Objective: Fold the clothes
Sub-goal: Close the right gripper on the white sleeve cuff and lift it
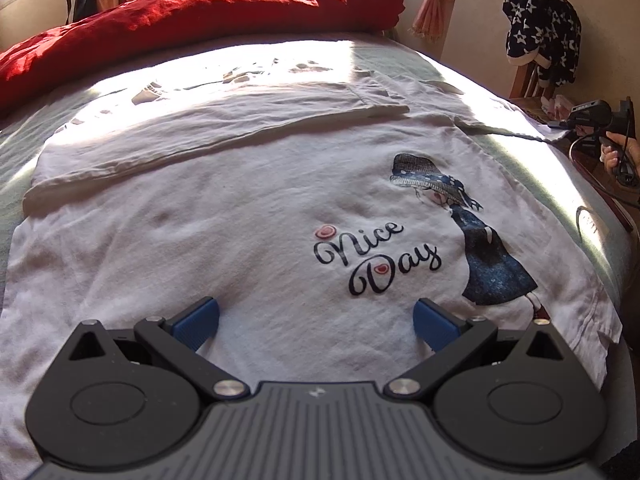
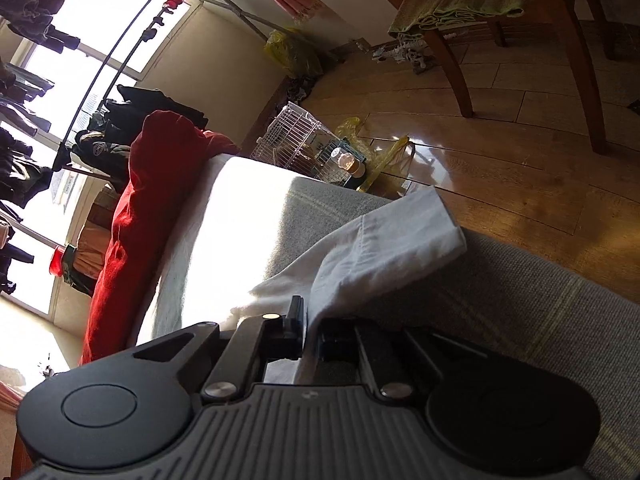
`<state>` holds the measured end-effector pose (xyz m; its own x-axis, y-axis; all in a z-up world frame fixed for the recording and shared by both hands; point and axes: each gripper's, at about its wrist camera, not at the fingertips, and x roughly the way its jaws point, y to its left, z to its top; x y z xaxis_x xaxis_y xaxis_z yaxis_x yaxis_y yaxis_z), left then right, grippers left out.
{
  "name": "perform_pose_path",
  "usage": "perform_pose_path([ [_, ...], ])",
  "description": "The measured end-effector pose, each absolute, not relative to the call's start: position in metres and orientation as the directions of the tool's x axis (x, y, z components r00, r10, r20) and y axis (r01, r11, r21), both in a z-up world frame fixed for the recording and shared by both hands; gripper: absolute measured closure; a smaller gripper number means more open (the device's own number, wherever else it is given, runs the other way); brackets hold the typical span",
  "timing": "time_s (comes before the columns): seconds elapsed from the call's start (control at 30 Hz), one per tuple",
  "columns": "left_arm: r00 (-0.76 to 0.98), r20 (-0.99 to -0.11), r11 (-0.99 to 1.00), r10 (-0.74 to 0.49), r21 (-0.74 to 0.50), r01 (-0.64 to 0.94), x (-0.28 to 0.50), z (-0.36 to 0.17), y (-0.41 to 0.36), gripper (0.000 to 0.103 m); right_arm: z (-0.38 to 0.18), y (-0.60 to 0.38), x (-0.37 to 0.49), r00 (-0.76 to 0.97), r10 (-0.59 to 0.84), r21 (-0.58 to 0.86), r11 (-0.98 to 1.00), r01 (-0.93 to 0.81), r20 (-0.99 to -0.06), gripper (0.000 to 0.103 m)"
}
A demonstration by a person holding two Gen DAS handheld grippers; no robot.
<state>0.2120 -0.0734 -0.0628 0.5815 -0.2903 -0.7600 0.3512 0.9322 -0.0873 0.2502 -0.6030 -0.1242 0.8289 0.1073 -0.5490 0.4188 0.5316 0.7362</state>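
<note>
A white T-shirt (image 1: 248, 216) printed with "Nice Day" and a figure in a blue dress lies spread on the bed, its far side folded over toward the middle. My left gripper (image 1: 316, 320) hovers over the shirt's near part, open, with blue pads (image 1: 198, 322) wide apart and nothing between them. In the right wrist view my right gripper (image 2: 310, 334) is shut on the T-shirt's white sleeve (image 2: 384, 240), which rises from the jaws and sticks out over the bed's edge. The right gripper (image 1: 592, 120) also shows far right in the left wrist view, held by a hand.
A rumpled red blanket (image 1: 200, 12) lies along the bed's far end. The grey-green bedcover (image 2: 520, 300) borders a wooden floor (image 2: 520, 120). A wire cage (image 2: 300, 144), yellow bags, a wooden chair (image 2: 460, 20) with cloths and a drying rack (image 2: 120, 52) stand around.
</note>
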Motion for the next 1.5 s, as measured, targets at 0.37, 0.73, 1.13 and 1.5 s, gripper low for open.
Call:
perform_pose_path([
  [0.37,0.628,-0.723,0.940,-0.287,-0.087,0.330,0.190,-0.043,-0.051,0.001,-0.060,-0.562,0.257,0.820,0.113,0.653,0.669,0.356,-0.562,0.096],
  [0.73,0.669,-0.676,0.943,-0.308,-0.124,0.309,0.165,-0.028,-0.018,0.001,-0.011,-0.481,0.278,0.823,0.195,0.635,0.734,0.239,-0.534,0.096],
  [1.13,0.697,-0.636,0.941,-0.331,-0.172,0.290,0.141,-0.023,0.025,0.001,0.026,-0.369,0.301,0.791,0.233,0.520,0.846,0.123,-0.566,0.096],
  [1.5,0.700,-0.619,0.931,-0.357,-0.181,0.316,0.133,-0.018,0.046,0.001,0.042,-0.280,0.322,0.758,0.286,0.463,0.886,0.024,-0.586,0.096],
])
